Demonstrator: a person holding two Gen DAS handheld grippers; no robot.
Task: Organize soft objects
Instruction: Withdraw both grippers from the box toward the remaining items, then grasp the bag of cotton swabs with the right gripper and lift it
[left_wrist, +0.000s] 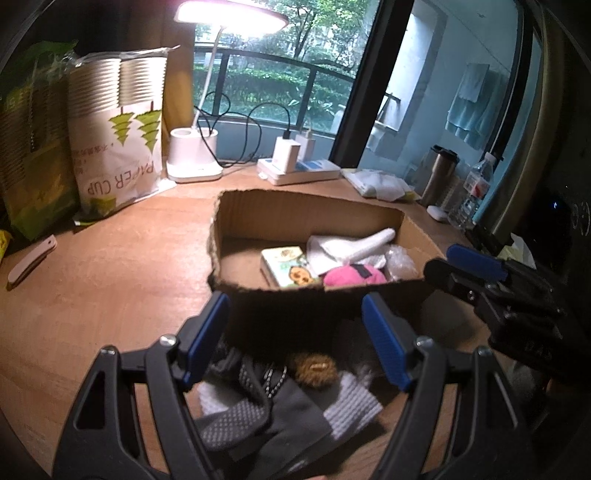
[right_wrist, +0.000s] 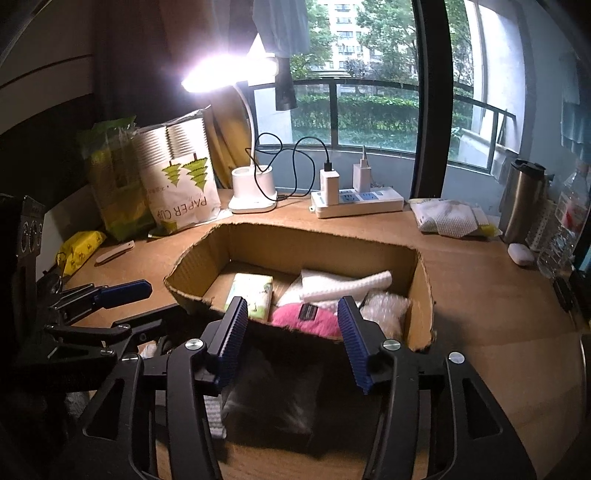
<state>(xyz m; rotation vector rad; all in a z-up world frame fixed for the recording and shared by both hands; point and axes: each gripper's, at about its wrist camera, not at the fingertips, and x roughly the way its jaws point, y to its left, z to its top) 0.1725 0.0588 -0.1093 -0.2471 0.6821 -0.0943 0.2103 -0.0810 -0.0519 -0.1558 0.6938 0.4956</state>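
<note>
A cardboard box stands on the wooden desk. It holds a pink plush, a white cloth roll, a tissue pack and a clear wrap bundle. In front of the box lie grey and white socks, a brown fuzzy ball and a dark grey furry piece. My left gripper is open above the socks. My right gripper is open above the furry piece, at the box's near wall.
A paper cup bag and a green bag stand at the back left. A lamp base, a power strip, a steel flask, a water bottle and a white packet line the back.
</note>
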